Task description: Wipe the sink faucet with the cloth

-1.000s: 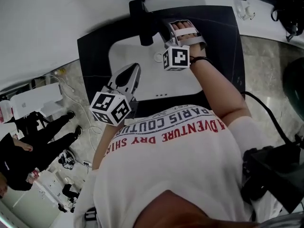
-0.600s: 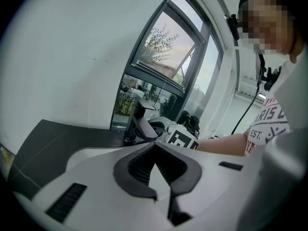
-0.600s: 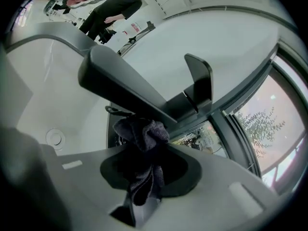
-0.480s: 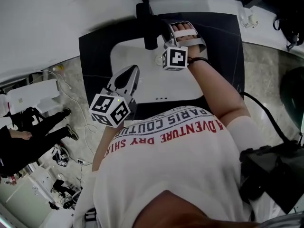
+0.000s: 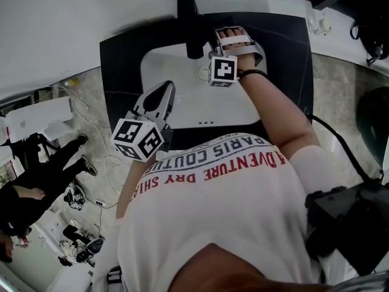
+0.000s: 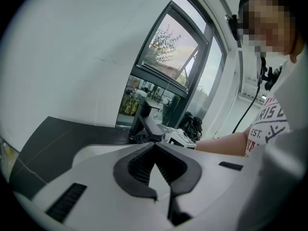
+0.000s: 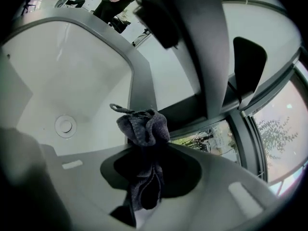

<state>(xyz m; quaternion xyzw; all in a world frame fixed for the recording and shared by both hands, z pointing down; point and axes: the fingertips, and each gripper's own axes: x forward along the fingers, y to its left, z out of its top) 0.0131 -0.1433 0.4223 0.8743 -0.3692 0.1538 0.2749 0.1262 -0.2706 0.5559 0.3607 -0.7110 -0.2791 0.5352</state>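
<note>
The black faucet [image 5: 191,26] stands at the far rim of the white sink [image 5: 176,96]. My right gripper [image 5: 209,43] is right beside the faucet's right side, shut on a dark grey cloth. In the right gripper view the bunched cloth [image 7: 144,129] sticks out of the right gripper [image 7: 144,148], close under the faucet's column [image 7: 202,47]. My left gripper [image 5: 163,93] hovers over the basin's near left, shut and holding nothing. The left gripper view shows its jaws [image 6: 156,145] closed, with the faucet [image 6: 144,124] beyond them.
The sink sits in a black countertop [image 5: 118,72] against a white wall. The drain [image 7: 64,125] lies in the basin floor below the right gripper. A window [image 6: 168,61] stands behind the faucet. People stand on the floor at the left [image 5: 36,175].
My right gripper with the cloth has edged a little closer to the faucet. The left gripper has hardly moved.
</note>
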